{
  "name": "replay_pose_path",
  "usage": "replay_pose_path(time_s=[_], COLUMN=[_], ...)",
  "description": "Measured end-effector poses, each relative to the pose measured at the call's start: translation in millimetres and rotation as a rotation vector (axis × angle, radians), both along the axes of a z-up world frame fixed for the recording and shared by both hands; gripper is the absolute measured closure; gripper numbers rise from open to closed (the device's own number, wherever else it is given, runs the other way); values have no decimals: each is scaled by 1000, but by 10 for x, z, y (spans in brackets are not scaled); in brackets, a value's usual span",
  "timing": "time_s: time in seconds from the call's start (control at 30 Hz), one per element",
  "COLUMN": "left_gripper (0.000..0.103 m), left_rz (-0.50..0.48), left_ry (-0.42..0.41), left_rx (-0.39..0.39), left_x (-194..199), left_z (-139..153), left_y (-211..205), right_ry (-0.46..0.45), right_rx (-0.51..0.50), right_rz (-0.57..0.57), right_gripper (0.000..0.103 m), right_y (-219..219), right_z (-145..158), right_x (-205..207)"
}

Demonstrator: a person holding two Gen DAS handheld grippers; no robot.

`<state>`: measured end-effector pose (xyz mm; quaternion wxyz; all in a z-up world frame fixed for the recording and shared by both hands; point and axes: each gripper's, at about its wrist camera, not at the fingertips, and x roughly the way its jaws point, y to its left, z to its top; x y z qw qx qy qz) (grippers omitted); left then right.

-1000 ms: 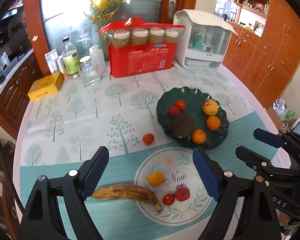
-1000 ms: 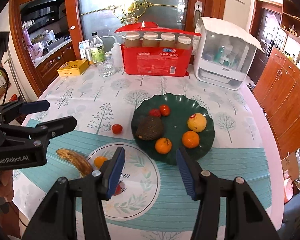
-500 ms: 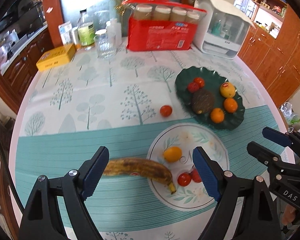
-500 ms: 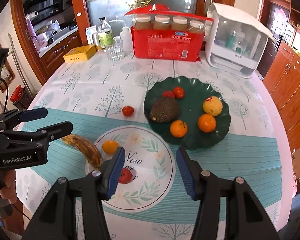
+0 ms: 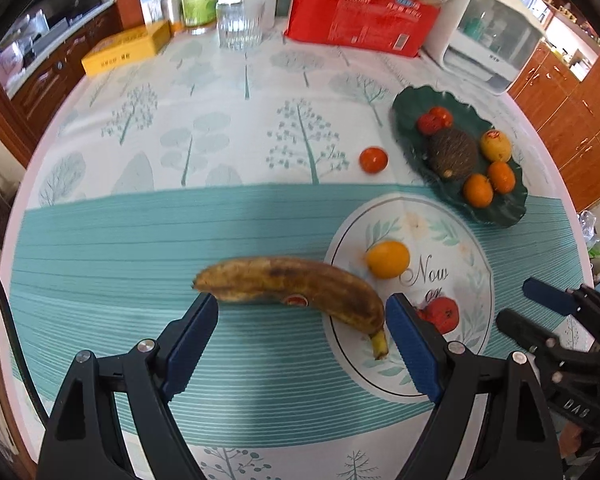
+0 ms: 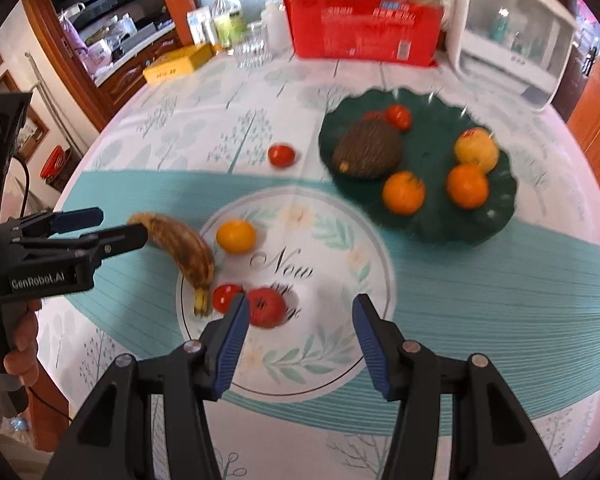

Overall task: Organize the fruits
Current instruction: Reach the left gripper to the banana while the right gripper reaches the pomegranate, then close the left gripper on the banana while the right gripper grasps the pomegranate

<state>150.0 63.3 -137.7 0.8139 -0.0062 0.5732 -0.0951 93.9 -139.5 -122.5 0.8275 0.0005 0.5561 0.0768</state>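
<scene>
On the tree-print tablecloth [image 5: 220, 152], your left gripper [image 5: 300, 312] stands wide around the banana [image 5: 292, 284]; the right gripper [image 6: 298, 316], also wide, holds nothing. You seem to be at the grasping step: lower, close on the middle, then carry toward the green plate [image 5: 500, 212] at two o'clock.

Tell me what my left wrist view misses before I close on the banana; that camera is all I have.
Observer: Side on, the left hand-held gripper is open, its fingertips at the blunt end of the banana, far from the stem.
Operator: Report what my right finger hides.
Observer: A small tomato beside the banana's stem, next to a larger red fruit.
Operator: Describe the right hand-held gripper.
Observer: Open and empty over the white plate, one finger just in front of the larger red fruit.
</scene>
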Motion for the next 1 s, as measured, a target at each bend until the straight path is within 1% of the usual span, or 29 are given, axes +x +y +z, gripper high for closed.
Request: replay_pose_path(time_s=[0.1, 0.2, 0.23, 0.33, 0.5, 0.57, 0.67, 0.73, 0.83, 0.93, 1.0], left_gripper=[18, 18, 20, 27, 30, 29, 28, 28, 28, 29, 30], left_rz=[11, 28, 34, 55, 77, 92, 90, 93, 109, 78, 77], left_ry=[30, 67, 78, 119, 162, 162, 150, 149, 140, 102, 103], left_rx=[-7, -32, -43, -78, -91, -79, -38, -6, 17, 84, 113], left_x=[21, 65, 78, 141, 226, 253, 283, 313, 340, 347, 355], left_z=[-109, -226, -252, -354, -491, -506, -510, -522, -525, -546, -591], left_y=[-2, -9, -8, -32, -106, -135, -197, -230, -271, -343, -350], right_ry=[21, 35, 39, 58, 83, 86, 87, 91, 97, 92, 92], right_rx=[1, 2, 1, 0, 4, 14, 2, 0, 15, 12, 16], right_rz=[21, 45, 53, 88, 138, 162, 191, 200, 212, 223, 225], right_gripper=[50, 50, 50, 54, 61, 62, 66, 67, 67, 68, 68], right_y=[42, 78, 88, 144, 245, 285, 347, 365, 374, 375, 360], right_z=[-124, -222, -247, -346, -478, -513, -559, -582, -605, -603, -602], right_x=[5, 22, 29, 50, 112, 141, 181, 203, 220, 212, 204])
